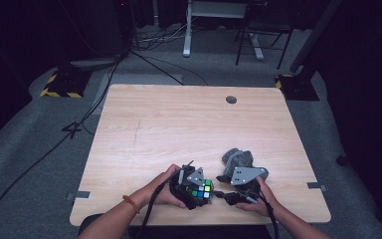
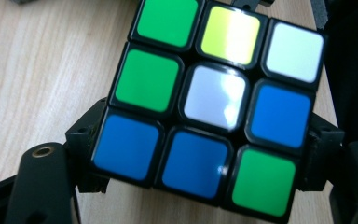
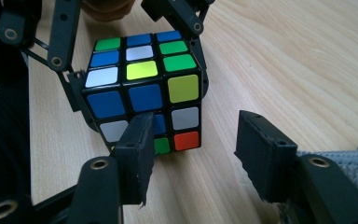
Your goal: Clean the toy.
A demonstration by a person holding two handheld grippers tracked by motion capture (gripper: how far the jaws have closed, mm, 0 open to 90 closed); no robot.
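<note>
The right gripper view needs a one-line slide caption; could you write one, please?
Right gripper, jaws open, faces a scrambled puzzle cube clamped by the left gripper on the wooden table.

No readable text, labels, brands, numbers or signs anywhere.

Cube point(image 2: 214, 100) squares: green, blue, white (one yellow).

Both forearms enter at 6 o'clock, converging near the front edge. L hand point(image 1: 165, 191) carries the left gripper point(image 1: 199, 191), jaws clamped, pointing toward 3 o'clock. R hand point(image 1: 258, 199) carries the right gripper point(image 1: 219, 194), jaws apart, aimed toward 9 o'clock.
</note>
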